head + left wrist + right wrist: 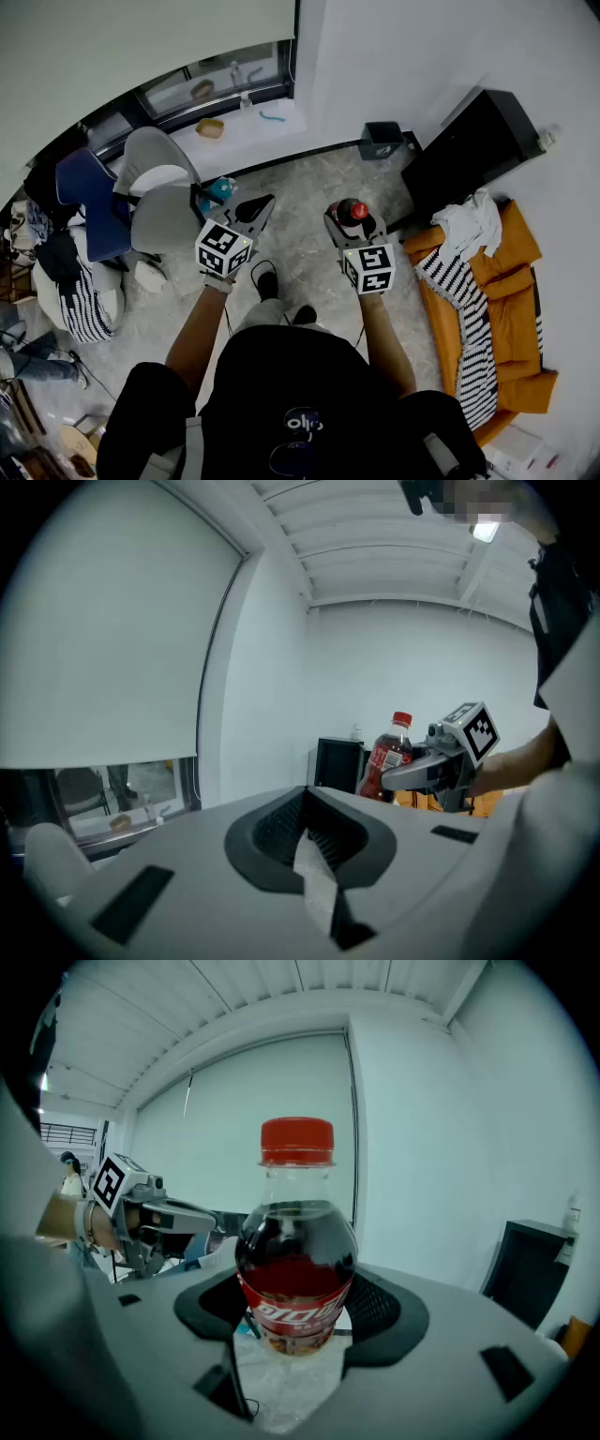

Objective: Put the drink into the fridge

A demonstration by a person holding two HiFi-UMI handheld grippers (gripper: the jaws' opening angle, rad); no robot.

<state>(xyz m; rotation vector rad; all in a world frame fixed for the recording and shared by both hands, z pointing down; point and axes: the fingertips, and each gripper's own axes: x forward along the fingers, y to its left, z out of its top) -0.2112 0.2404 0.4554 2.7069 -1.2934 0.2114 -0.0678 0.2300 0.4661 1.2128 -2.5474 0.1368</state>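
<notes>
Red cap and dark cola mark the drink: a small plastic cola bottle (297, 1241) stands upright between the jaws of the right gripper (353, 221), which are clamped on its lower body at the label. Gripping it low and vertical looks deliberate, so the bottle can be stood on a shelf without tipping. It is carried at about chest height over the marble-patterned floor (300, 202), well short of the black fridge (469, 150).

Level with it, on the side away from the fridge, the left gripper (305, 806) is held out with its jaws brought together on nothing. I take it as the free tool, kept for pulling the fridge door, since the bottle occupies the other one.

The fridge stands against the white wall, ahead of the person and to their right, and I see no door standing open. A small white bottle (547, 139) sits on its top. An orange sofa (511, 281) begins just beside the fridge on the near side, draped with a striped cloth (459, 300). A dark bin (380, 141) sits on the fridge's far side along the wall. Beyond that runs the window sill (244, 127).

So the carry is under way; opening the door and placing the drink remain.
</notes>
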